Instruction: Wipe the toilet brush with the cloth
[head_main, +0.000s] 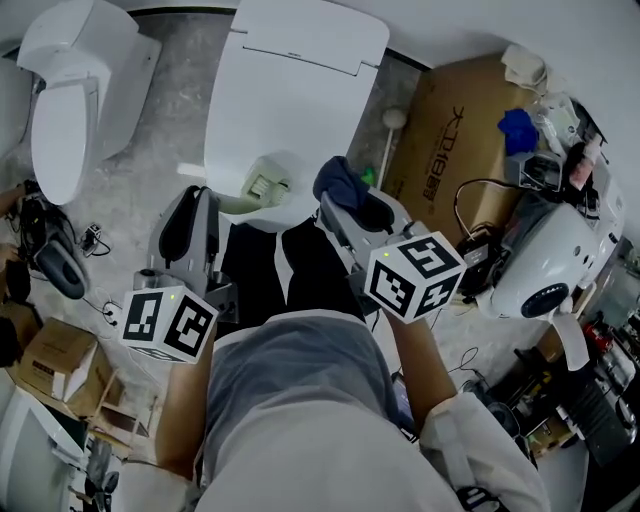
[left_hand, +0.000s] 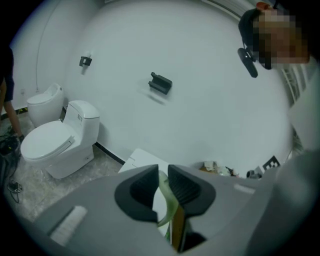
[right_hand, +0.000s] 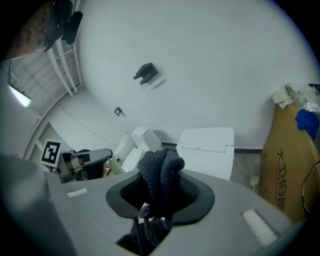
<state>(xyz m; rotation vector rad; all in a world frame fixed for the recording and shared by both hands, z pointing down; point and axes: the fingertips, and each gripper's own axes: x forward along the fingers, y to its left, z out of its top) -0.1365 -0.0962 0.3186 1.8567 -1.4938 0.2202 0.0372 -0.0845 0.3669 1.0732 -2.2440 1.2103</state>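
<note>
1. The left gripper (left_hand: 163, 181), low in the centre of its own view, has its fingers pinched almost together on the thin pale green plastic handle of the toilet brush (left_hand: 167, 197).
2. In the head view, the brush runs from that gripper's tips toward mid-frame, in front of the large white ceramic toilet (head_main: 300, 70).
3. The right gripper (right_hand: 161, 194) is clamped on a bunched dark blue knitted cloth (right_hand: 160, 170), which rises above its jaws.
4. In the head view, the cloth sits just right of the brush.
5. A brown cardboard box (head_main: 455, 140) stands at upper right.
</note>
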